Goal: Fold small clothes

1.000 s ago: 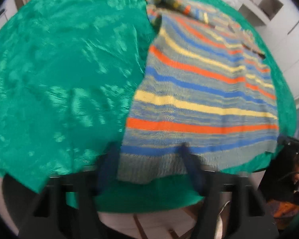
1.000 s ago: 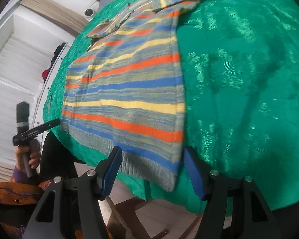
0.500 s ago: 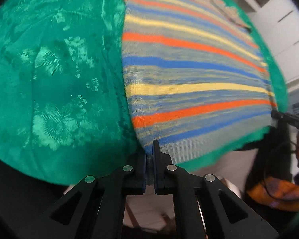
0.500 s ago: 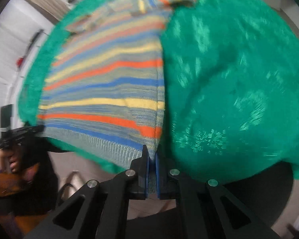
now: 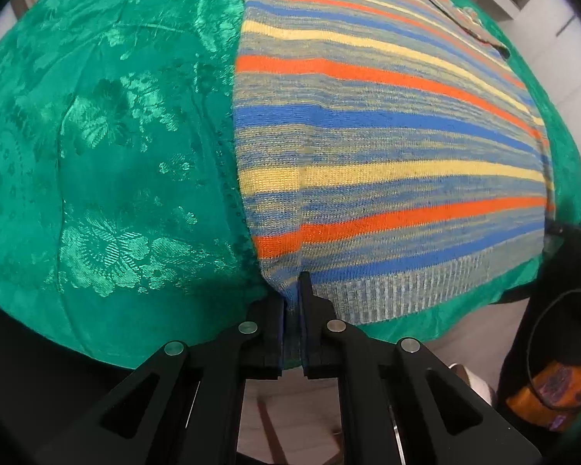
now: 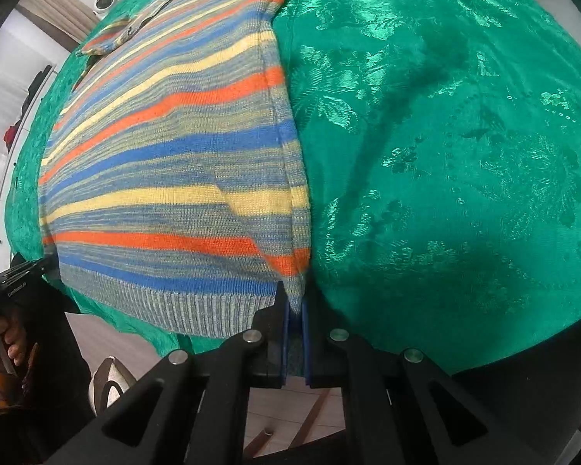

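While the striped knit sweater point(image 5: 387, 147) lies flat on the desk's glossy green floral cloth point(image 5: 108, 147) | we see both near hem corners pinched: left gripper point(image 5: 291, 310) closed on one, right gripper point(image 6: 293, 310) on the other | ribbed hem overhangs the edge.

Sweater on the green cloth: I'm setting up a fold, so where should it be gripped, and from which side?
Grip the sweater at its two bottom hem corners, coming in from the near table edge, where the hem overhangs the green cloth. The left gripper and the right gripper are shut there.
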The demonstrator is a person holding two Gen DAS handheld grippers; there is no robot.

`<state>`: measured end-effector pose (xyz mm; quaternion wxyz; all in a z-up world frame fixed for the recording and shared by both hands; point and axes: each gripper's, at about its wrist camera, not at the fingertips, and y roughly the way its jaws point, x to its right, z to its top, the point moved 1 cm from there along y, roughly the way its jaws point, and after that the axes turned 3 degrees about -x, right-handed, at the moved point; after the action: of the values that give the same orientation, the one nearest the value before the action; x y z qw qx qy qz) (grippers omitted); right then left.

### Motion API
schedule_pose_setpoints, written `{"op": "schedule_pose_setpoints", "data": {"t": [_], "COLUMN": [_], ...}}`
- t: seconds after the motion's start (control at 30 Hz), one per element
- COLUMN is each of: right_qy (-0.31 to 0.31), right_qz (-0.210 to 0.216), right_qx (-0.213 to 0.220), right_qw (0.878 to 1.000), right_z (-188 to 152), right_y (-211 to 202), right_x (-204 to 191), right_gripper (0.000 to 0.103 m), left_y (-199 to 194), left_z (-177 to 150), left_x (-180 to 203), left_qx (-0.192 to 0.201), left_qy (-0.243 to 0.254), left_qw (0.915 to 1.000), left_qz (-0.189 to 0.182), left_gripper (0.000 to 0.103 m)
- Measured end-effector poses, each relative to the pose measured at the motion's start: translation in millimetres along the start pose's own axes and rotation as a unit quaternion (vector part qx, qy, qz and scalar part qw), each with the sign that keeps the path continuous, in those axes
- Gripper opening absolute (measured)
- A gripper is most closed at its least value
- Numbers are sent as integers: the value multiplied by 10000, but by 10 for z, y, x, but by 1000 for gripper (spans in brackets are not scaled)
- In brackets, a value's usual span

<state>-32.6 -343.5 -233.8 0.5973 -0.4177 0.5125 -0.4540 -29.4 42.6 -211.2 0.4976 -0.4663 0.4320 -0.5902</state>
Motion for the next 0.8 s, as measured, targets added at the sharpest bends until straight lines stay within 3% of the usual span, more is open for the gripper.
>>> {"op": "schedule_pose_setpoints", "data": {"t": [0.07,0.2,0.27,0.33,0.43,0.5,0.6,0.67,0.73,0.8], "right_qy": [65,166,4,-166,-452,-688,-1300,-1756,-1964,-2150], "right_qz": [8,2,-303,-810,-1590,-1795,-1596,-1186,-756,-695], "right_qx": [18,-117,-146,67,717,1220,1755,1983,1964,1766], "right_qw": [10000,9998,9994,9966,9836,9737,9627,9570,9577,9580], "right_z": [-8,-87,-132,-91,196,526,1121,1512,1848,2192], "right_y": [-8,-128,-299,-558,-1066,-1337,-1401,-1223,-952,-556], "right_x": [-36,-54,-36,5,38,-51,-404,-722,-972,-1181], "right_gripper": [6,27,36,41,57,66,70,71,71,71], "left_y": [-7,-252,-503,-751,-1090,-1206,-1287,-1348,-1383,-1403], "left_z": [21,-144,-216,-228,-143,-29,87,151,153,92], "left_x": [139,200,233,218,133,45,-20,-46,-42,-60], "left_qx": [5,-115,101,420,985,1272,1601,1664,1712,1715], "left_qy": [81,304,453,481,254,16,-329,-501,-635,-710], "left_qw": [9999,9989,9977,9956,9899,9865,9826,9812,9800,9797], "left_qz": [90,325,491,687,990,1036,877,845,796,755], "left_gripper": [9,48,54,69,74,74,75,75,75,75]}}
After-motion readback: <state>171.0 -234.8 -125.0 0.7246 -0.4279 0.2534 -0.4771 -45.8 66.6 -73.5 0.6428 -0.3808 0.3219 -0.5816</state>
